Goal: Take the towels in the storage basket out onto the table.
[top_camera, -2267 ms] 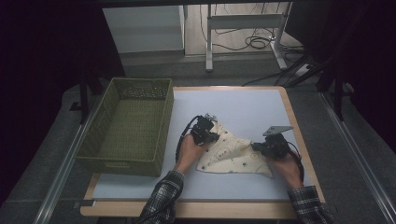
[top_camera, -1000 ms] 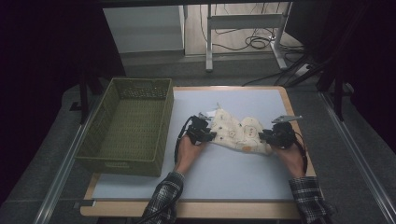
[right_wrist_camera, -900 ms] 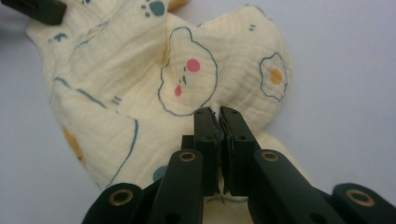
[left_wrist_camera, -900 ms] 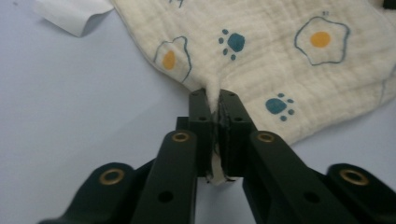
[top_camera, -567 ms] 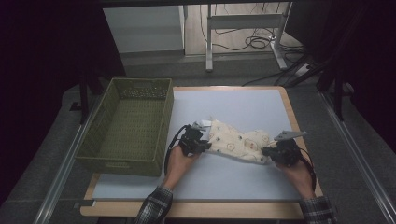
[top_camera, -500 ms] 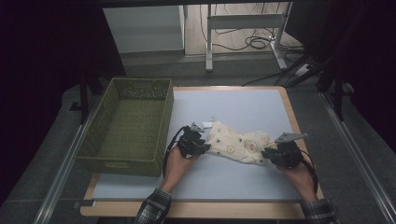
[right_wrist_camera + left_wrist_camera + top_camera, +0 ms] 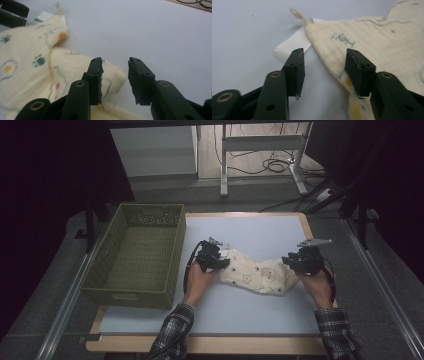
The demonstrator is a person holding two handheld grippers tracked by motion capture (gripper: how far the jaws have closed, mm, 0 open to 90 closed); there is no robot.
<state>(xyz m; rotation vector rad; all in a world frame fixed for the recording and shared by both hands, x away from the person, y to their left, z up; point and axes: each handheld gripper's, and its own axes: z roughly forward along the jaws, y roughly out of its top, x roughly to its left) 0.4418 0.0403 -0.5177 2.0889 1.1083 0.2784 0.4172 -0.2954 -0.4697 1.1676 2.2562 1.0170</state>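
- Left gripper: jaws parted, grasping nothing. They sit at the near-left corner of the cream printed cloth, one jaw over bare table, the other over the cloth edge.
- Right gripper: jaws likewise apart and empty, poised over the cloth's opposite end, where a folded corner bulges up.
- Cloth lies folded on the pale blue table, between the two grippers, right of the green wicker basket.
- Handling, my guess: thin crinkled gauze, very light, limp; will sag and drape when lifted, not fragile, not slippery. Best pinched at corners or folded edges, both layers together.
- Small hanging loop and white sewn tag at the left corner; another possible hold.
- Writing: short blue print near that corner, upside down and blurred; cannot read it. Paw prints and animal outlines elsewhere.
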